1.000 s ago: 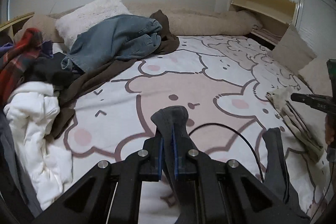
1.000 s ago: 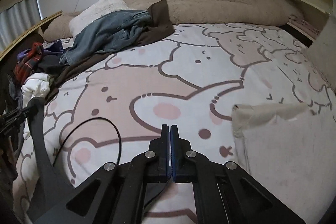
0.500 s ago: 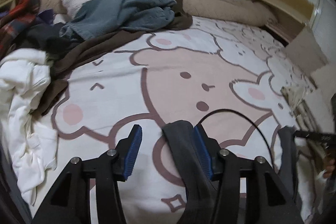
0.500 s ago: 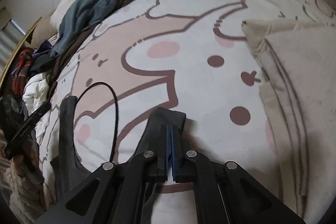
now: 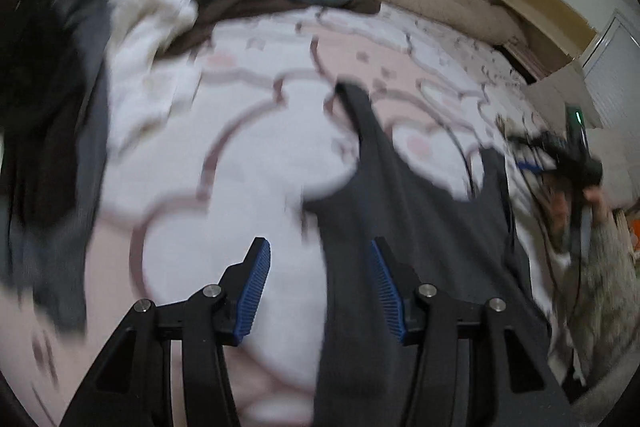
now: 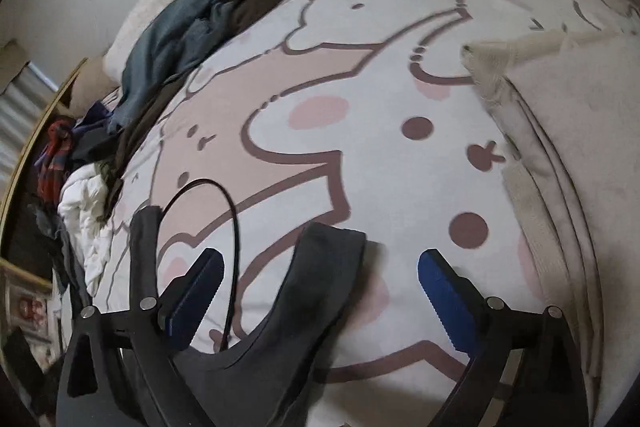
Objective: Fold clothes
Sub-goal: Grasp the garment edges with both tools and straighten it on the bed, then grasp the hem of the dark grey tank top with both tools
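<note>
- Both grippers have let go of the dark tank top's straps since a second ago, when each was clamped shut.
- My right gripper point(image 6: 320, 293) is opening wide; one strap of the tank top point(image 6: 320, 291) lies flat on the bedsheet point(image 6: 360, 167) between the blue pads, untouched.
- My left gripper point(image 5: 320, 287) stands about half open and empty; the tank top's edge lies under its right finger, the view blurred.
- Tank top spread at the near edge of the bed, a black cable point(image 6: 234, 211) looping over it.
- Cream sweater point(image 6: 560, 167) lies to the right, a pile of clothes point(image 6: 172, 39) far left.
</note>
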Tool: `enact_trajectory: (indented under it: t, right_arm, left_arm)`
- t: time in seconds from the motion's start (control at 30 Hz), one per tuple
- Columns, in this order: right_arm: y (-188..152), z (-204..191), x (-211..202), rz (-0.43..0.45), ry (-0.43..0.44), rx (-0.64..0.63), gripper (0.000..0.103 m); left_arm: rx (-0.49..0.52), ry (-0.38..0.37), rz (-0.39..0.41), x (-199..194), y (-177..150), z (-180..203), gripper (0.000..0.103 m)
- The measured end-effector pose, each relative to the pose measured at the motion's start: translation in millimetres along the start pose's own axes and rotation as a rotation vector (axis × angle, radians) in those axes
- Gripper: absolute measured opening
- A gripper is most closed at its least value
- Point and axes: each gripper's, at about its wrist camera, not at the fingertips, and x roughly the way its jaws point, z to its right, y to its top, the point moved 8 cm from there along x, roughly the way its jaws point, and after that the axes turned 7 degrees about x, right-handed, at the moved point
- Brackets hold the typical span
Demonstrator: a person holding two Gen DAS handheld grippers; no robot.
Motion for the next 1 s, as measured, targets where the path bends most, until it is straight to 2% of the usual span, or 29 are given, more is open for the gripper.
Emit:
enact_trajectory:
  t: [0.07, 0.13, 0.17, 0.2, 0.27, 0.3, 0.4, 0.5, 0.57, 0.67, 0.73, 0.77, 0.8, 0.93, 0.97, 1.0]
  right_arm:
    - [-0.1, -0.3, 5.7, -0.012, -0.007, -0.013, 0.097]
    - [-1.3, 1.3, 16.1, -0.038, -0.023, -0.029, 0.079]
    - [-2.9, 2.2, 22.5, -0.059, -0.025, -0.031, 0.062]
    - [-4.9, 2.8, 28.1, -0.079, -0.022, -0.029, 0.055]
    - [-8.0, 2.5, 34.8, -0.090, -0.026, -0.043, 0.022]
    - [-8.0, 0.9, 35.6, -0.085, -0.021, -0.052, 0.011]
    - [7.4, -5.5, 22.4, -0.015, -0.012, -0.079, 0.008]
    - [28.1, -3.5, 18.3, 0.036, -0.058, -0.115, 0.008]
    - [38.8, 3.2, 24.1, 0.060, -0.127, -0.140, 0.008]
    - [39.5, 18.6, 42.9, 0.029, -0.210, -0.155, 0.010]
    - [35.6, 24.0, 42.3, 0.044, -0.251, -0.159, 0.035]
    - [34.7, 24.5, 37.0, 0.064, -0.260, -0.160, 0.084]
    - [33.8, 23.6, 28.4, 0.093, -0.247, -0.153, 0.103]
    - [23.9, 18.9, -23.4, 0.208, -0.203, -0.144, 0.103]
    - [14.8, 14.0, -40.2, 0.230, -0.169, -0.161, 0.103]
    - [1.7, 6.5, -57.5, 0.243, -0.124, -0.187, 0.097]
  left_arm:
    - [-0.039, 0.001, -0.041, -3.6, -29.9, 0.5, 0.051]
    - [-0.070, 0.001, -0.068, -5.4, -50.8, 2.7, 0.051]
    - [-0.076, 0.006, -0.079, -5.4, -59.1, 4.5, 0.051]
    - [-0.079, 0.013, -0.091, -5.2, -67.1, 6.5, 0.051]
    - [-0.053, 0.053, -0.103, -4.0, -75.2, 9.4, 0.051]
    - [-0.036, 0.074, -0.104, -3.8, -77.0, 11.2, 0.051]
    - [-0.014, 0.113, -0.104, -2.3, -79.7, 14.4, 0.051]
    - [-0.008, 0.140, -0.112, 2.0, -84.3, 14.5, 0.051]
    - [0.001, 0.155, -0.112, 3.2, -85.5, 13.4, 0.051]
    - [0.007, 0.166, -0.106, 2.8, -86.4, 12.5, 0.052]
    - [-0.008, 0.148, -0.100, 2.2, -86.6, 12.4, 0.053]
    - [-0.021, 0.129, -0.096, 1.9, -86.5, 13.3, 0.053]
    - [-0.031, 0.106, -0.092, 2.3, -85.7, 15.1, 0.053]
    - [-0.052, 0.042, -0.076, 7.4, -82.5, 23.8, 0.053]
    - [-0.054, 0.032, -0.070, 9.1, -81.5, 26.3, 0.053]
    - [-0.055, 0.020, -0.065, 10.2, -80.5, 29.1, 0.050]
